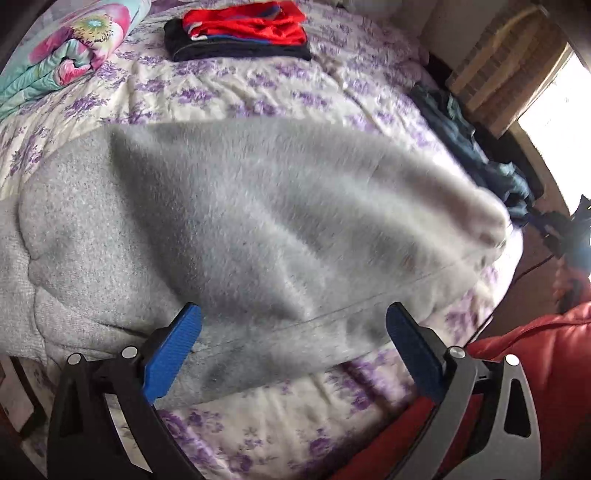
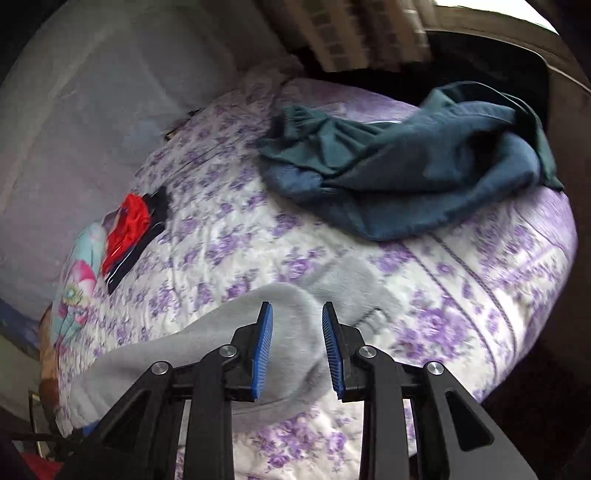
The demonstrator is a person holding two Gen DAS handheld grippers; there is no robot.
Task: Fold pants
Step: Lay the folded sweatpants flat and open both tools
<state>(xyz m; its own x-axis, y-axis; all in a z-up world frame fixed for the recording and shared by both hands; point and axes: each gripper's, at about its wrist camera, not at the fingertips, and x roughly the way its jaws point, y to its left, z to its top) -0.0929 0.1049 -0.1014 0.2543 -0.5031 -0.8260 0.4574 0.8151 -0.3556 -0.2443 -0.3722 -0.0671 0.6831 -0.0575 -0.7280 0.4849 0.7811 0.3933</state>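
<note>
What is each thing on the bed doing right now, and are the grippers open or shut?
Grey pants: partly folded, one end lifted and blurred.
Left gripper: open wide, holding nothing.
Right gripper: shut on the grey pants' end.
Red and dark clothes: folded, stacked.
Blue-green clothes: crumpled heap, unfolded.
Flowery blanket: bundled up at the bed's far corner.
Purple-flowered bedspread: spread out, wrinkled.

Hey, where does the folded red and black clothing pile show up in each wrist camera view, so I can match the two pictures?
Left wrist: the red and black pile lies at the top centre, far side of the bed, right of the rolled floral blanket.
Right wrist: the same pile sits at the left middle, seen edge-on, above that blanket.
Shared landmark: the grey pants lying on the purple-flowered bedspread.
</note>
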